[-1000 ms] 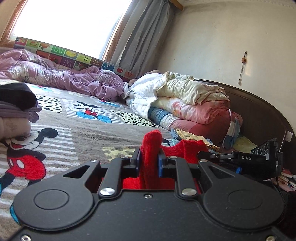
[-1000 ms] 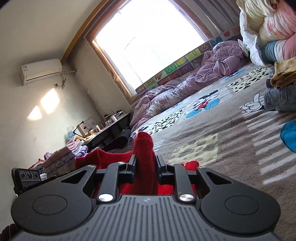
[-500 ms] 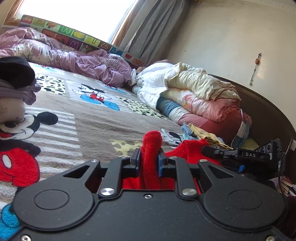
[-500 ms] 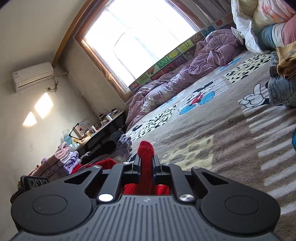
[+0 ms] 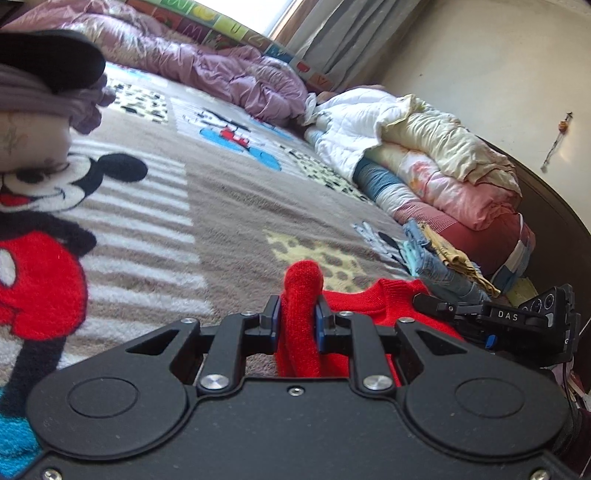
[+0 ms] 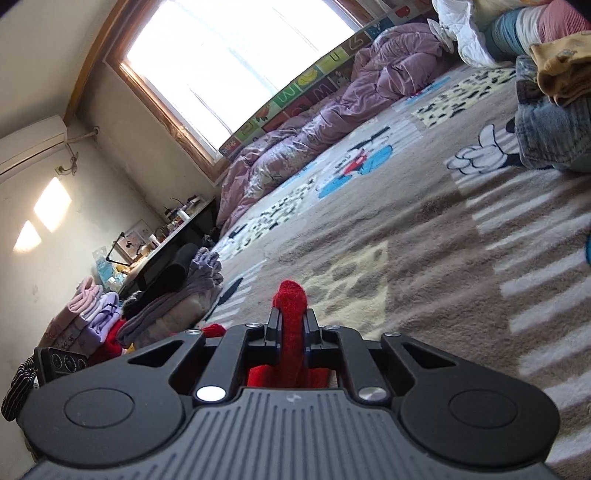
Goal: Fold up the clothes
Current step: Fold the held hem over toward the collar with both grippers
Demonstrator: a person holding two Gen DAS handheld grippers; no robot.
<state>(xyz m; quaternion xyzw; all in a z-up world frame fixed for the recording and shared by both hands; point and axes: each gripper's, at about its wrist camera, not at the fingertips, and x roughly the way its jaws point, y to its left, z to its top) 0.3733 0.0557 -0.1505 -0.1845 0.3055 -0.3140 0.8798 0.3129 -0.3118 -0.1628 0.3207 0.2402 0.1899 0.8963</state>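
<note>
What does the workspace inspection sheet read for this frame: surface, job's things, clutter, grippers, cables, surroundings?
Surface: cartoon blanket covering the bed.
Job's things: red knit, a bunched fold pinched in each gripper.
Clutter: folded stack on one side, jeans pile on the other, rolled quilts, purple duvet.
Grippers: left gripper shut on the knit; right gripper shut on the knit.
Cables: a wire by the air conditioner; nothing seen on the bed.
Surroundings: bright window, curtain, cluttered desk.
</note>
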